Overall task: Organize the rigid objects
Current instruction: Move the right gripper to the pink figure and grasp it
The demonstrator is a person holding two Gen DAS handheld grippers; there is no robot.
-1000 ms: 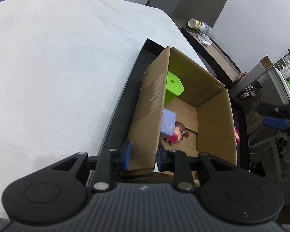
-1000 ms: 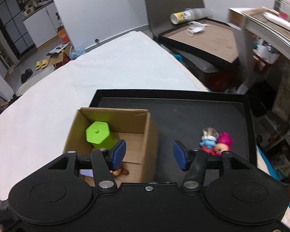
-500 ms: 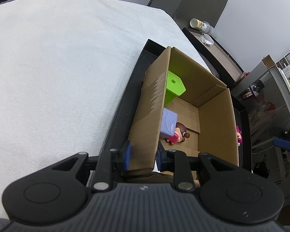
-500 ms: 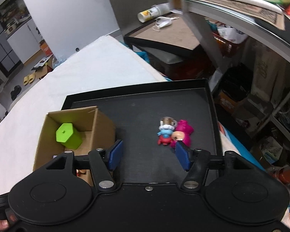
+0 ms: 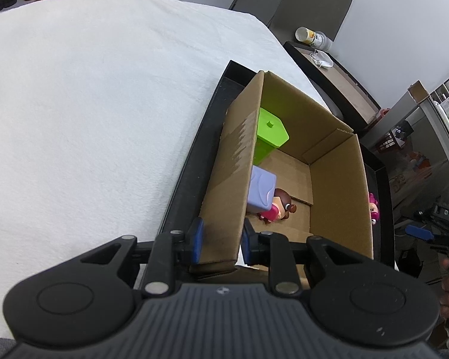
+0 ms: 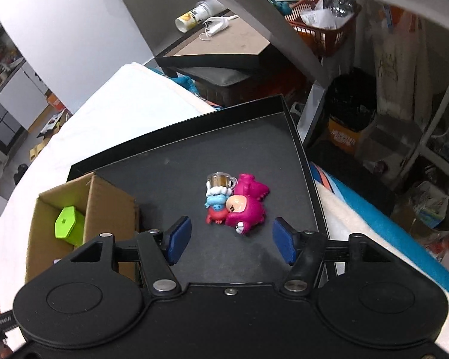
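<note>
White blanketed surface (image 5: 89,119), grey wall (image 5: 389,30), low brown side table (image 6: 230,42), red basket (image 6: 323,21)

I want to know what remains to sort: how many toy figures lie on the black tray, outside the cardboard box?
2, touching each other: a magenta figure and a blue-and-red figure beside it, just ahead of the open right tongs. The cardboard box may hide others.

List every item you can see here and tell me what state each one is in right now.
left hand-held gripper: shut on the cardboard box wall
right hand-held gripper: open, empty, above the tray
cardboard box: open-topped, standing on the tray
green hexagonal block: inside the box
lilac block: inside the box
brown-haired doll: lying inside the box
magenta figure: lying on the tray
blue and red figure: lying against the magenta figure
black tray: on the white cloth
</note>
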